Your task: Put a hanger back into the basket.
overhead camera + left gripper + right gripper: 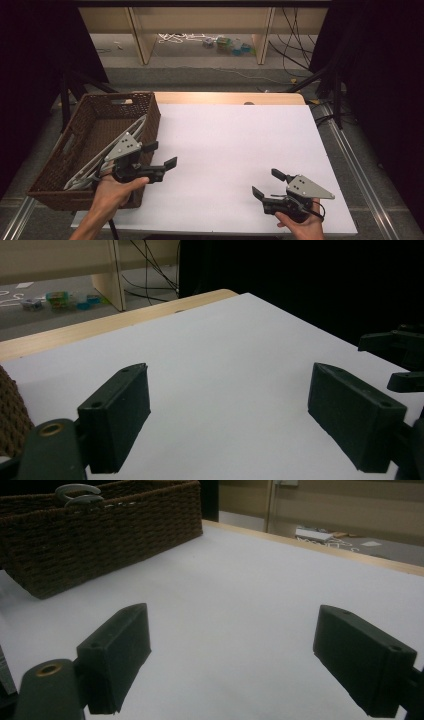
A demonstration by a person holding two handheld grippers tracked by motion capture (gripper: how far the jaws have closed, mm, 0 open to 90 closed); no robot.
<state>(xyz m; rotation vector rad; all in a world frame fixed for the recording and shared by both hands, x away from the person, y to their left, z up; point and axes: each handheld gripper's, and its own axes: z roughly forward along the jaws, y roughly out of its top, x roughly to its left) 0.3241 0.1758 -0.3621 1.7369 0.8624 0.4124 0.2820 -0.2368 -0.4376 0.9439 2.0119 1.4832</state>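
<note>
Rough brown woven wicker on the basket (150,117); smooth matt white bench (235,150), pale wood edge; matt black plastic tongs (160,155).

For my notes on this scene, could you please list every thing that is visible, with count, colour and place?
wicker basket: one, dark brown, left edge of table
clothes hangers: several, light grey, inside the basket, count unclear
table: one, white top, wooden far edge
shelf unit: one, light wood, on floor behind table
cables: several, black, floor at far right
left gripper: one, black, beside the basket, open, empty
right gripper: one, black, near right corner, open, empty
</note>
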